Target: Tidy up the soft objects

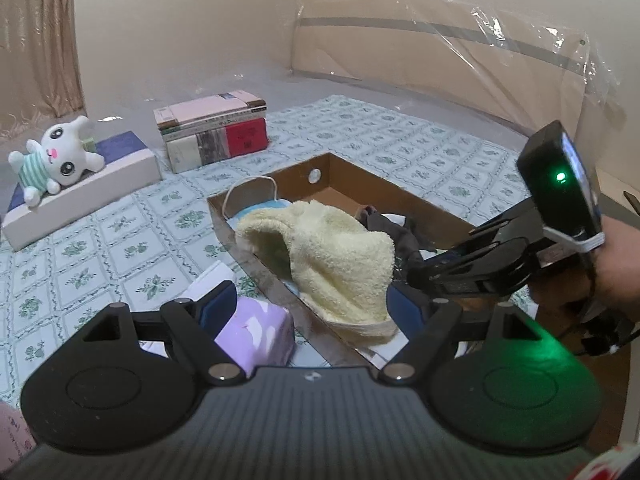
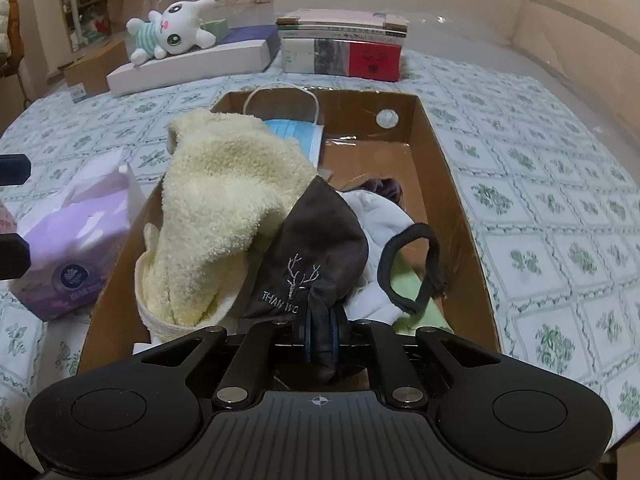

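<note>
A brown cardboard box (image 2: 452, 168) lies on the bed and holds a cream towel (image 2: 224, 200), a blue face mask (image 2: 298, 132), white cloth (image 2: 380, 220) and a green cloth (image 2: 408, 284). My right gripper (image 2: 320, 328) is shut on the edge of a dark grey fabric mask (image 2: 320, 248) with an embroidered antler mark, held over the box's near end. My left gripper (image 1: 316, 308) is open and empty, above the box's near rim (image 1: 224, 220) and the towel (image 1: 340, 256). The right gripper (image 1: 460, 268) shows at right in the left wrist view.
A purple tissue pack (image 2: 76, 248) lies left of the box. A white plush toy (image 2: 172, 28) lies on a flat white box (image 2: 200, 64) at the back. A stack of books (image 2: 344, 48) stands beside it. A patterned sheet (image 2: 540, 200) covers the bed.
</note>
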Demonstrator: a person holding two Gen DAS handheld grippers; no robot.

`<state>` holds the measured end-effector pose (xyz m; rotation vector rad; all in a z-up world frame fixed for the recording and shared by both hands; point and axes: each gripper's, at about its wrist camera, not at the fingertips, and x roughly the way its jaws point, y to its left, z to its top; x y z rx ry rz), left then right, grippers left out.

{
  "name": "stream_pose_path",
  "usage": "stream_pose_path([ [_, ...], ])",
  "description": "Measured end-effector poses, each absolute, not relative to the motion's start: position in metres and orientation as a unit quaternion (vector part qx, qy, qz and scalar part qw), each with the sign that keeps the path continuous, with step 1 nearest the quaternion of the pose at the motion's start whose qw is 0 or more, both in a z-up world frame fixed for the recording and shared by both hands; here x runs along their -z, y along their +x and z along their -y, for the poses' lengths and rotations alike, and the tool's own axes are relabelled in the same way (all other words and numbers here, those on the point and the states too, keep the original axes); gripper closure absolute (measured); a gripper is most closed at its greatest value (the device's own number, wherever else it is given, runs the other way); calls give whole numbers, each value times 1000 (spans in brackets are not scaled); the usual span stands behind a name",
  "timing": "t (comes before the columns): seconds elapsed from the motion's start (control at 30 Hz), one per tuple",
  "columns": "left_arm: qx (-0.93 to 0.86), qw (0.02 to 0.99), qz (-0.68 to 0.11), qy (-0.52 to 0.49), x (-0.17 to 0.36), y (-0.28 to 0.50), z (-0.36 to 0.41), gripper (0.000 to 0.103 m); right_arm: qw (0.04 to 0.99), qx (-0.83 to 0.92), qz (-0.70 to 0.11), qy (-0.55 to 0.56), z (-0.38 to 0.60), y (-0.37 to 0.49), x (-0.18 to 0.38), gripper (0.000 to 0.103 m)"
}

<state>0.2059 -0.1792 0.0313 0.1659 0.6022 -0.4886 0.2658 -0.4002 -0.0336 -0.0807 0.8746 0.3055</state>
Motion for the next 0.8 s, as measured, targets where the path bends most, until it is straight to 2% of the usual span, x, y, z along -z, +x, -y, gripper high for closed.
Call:
stream_pose_path([
  [0.07, 228, 925, -295, 78, -31, 202, 178, 23, 895, -152, -418, -33, 406, 258, 29, 90],
  [0.1, 224, 925, -297, 73, -31, 200, 177, 23, 897, -151, -414, -29, 406, 253, 26, 81],
  [0.13, 222, 926, -300, 66, -31, 197, 176, 23, 899, -151, -409, -24, 409, 248, 23, 67],
  [0.2, 216, 926, -305, 57, -31, 192, 175, 23, 904, -150, -400, -12, 414, 236, 14, 48],
  [0.23, 212, 926, -308, 55, -32, 188, 175, 23, 907, -149, -394, -3, 417, 229, 9, 44],
  [0.43, 190, 922, -336, 25, -35, 164, 168, 23, 923, -133, -360, 38, 430, 187, -19, 32],
  [0.7, 136, 927, -349, -12, -37, 124, 153, 20, 929, -109, -343, 86, 424, 132, -39, 28],
  [0.8, 121, 927, -355, -13, -39, 108, 149, 20, 930, -110, -341, 82, 413, 116, -43, 22],
])
